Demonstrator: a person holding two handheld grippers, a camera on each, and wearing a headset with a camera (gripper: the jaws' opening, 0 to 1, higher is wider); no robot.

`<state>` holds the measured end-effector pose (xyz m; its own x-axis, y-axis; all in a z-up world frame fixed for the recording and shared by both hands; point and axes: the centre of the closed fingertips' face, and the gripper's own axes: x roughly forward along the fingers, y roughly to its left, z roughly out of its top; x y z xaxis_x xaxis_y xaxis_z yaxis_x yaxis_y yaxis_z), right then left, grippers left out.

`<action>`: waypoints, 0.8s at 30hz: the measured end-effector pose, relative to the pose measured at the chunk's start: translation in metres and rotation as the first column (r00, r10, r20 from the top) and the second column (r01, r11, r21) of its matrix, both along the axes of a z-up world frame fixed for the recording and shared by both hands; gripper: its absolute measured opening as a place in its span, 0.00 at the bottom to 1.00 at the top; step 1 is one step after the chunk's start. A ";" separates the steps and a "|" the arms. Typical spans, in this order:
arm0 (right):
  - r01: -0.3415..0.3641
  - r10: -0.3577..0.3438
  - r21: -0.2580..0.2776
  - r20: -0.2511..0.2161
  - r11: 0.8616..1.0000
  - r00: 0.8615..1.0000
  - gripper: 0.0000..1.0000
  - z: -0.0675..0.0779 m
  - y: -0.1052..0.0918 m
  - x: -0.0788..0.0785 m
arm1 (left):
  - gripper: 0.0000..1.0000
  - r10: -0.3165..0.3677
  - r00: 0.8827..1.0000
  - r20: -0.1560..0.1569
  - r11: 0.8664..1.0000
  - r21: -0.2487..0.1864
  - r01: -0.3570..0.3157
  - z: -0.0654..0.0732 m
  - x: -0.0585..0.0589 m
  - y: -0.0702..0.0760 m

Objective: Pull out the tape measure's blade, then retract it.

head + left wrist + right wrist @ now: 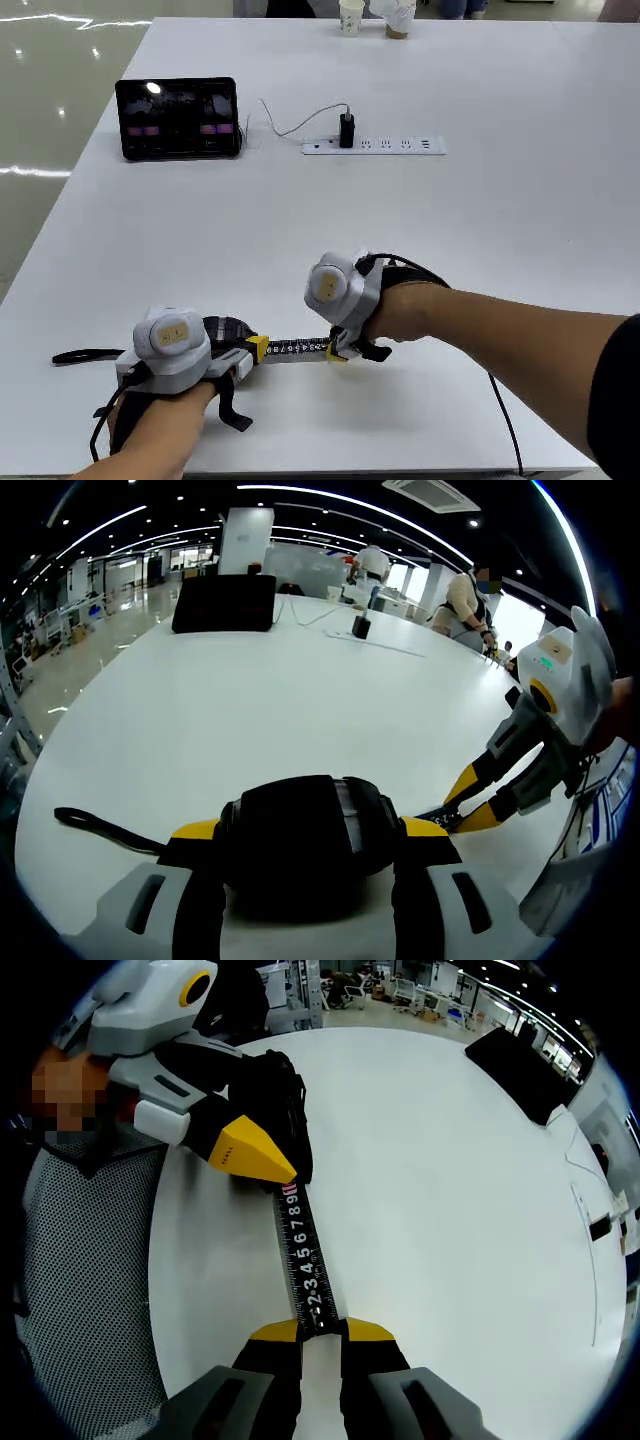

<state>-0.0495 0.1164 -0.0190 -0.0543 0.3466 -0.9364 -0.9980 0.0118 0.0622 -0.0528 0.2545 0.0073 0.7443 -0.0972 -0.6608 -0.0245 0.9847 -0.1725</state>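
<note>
The left gripper [312,832] is clenching the tape measure's black case [278,1085] on the counter [420,230]. The right gripper [322,1332] is pinching the tip of the blade [303,1250], which is running straight ahead of its jaws. The blade is probably thin, springy and slick, so gripping flat at the tip seems best.

White table [400,220], glossy floor [60,80], ceiling strip lights [300,490]

In the head view the left gripper [249,358] covered most of the tape measure's case [228,329]. The blade [303,1260] ran out of sight between the right gripper's [322,1332] jaws. A cup [351,14] was cut by the top edge, and the tablet's [178,117] screen was too blurred to read
</note>
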 end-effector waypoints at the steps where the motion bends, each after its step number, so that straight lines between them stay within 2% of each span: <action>1: -0.003 0.003 0.000 0.000 1.000 1.000 0.11 0.000 0.001 0.000 | 0.63 0.000 1.000 0.000 1.000 -0.002 0.000 0.000 0.000 0.000; 8: -0.009 0.009 0.011 0.008 1.000 1.000 0.11 0.000 0.008 -0.002 | 0.63 -0.002 1.000 -0.001 1.000 -0.018 0.002 0.000 0.000 0.001; 20: -0.012 0.012 0.018 0.007 1.000 1.000 0.11 0.001 0.015 -0.003 | 0.63 -0.005 1.000 -0.008 1.000 -0.021 0.005 0.000 -0.001 0.001; 24: -0.005 0.005 0.021 -0.006 1.000 1.000 0.11 0.001 0.017 -0.003 | 0.63 -0.009 1.000 -0.013 1.000 -0.023 0.009 0.000 -0.001 0.001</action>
